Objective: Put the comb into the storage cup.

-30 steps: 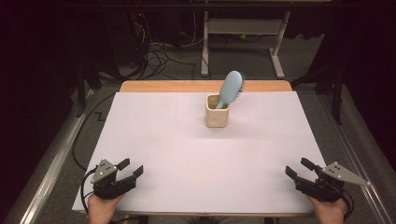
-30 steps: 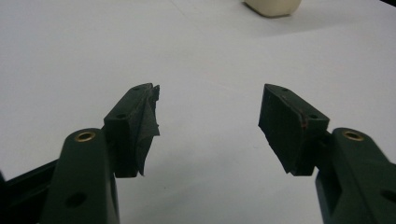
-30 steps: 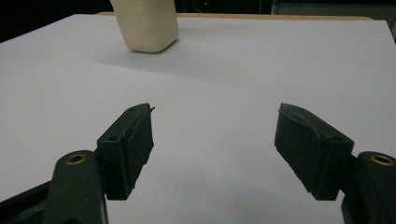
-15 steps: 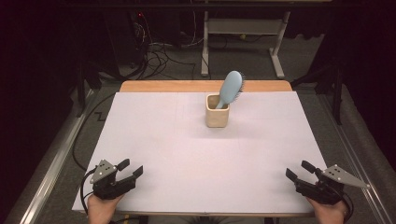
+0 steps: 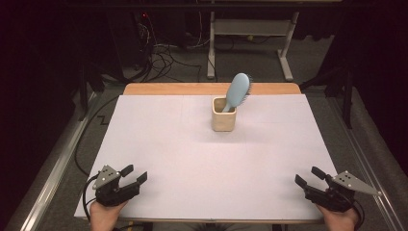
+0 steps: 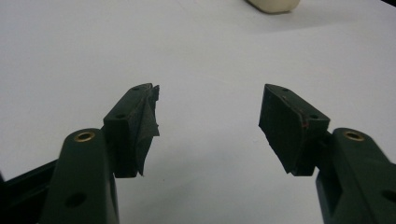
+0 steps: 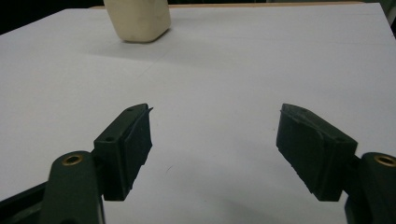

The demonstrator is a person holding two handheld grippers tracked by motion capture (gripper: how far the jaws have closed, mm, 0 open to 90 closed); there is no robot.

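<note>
A cream cup (image 5: 223,114) stands upright near the far middle of the white table top (image 5: 192,149). A light blue hairbrush (image 5: 237,91) sits in it handle down, its head leaning right. My left gripper (image 5: 135,173) rests at the near left corner, open and holding nothing. At the near right corner my right gripper (image 5: 307,175) is also open and holding nothing. In the left gripper view my left gripper (image 6: 208,93) points over bare table, with the cup (image 6: 273,4) far ahead. In the right gripper view my right gripper (image 7: 215,112) faces the cup (image 7: 137,18) from far off.
A wooden strip (image 5: 168,88) edges the table's far side. Behind it on the dark floor lie tangled cables (image 5: 163,53) and the legs of a metal stand (image 5: 250,33). A metal rail (image 5: 53,173) runs along the left of the table.
</note>
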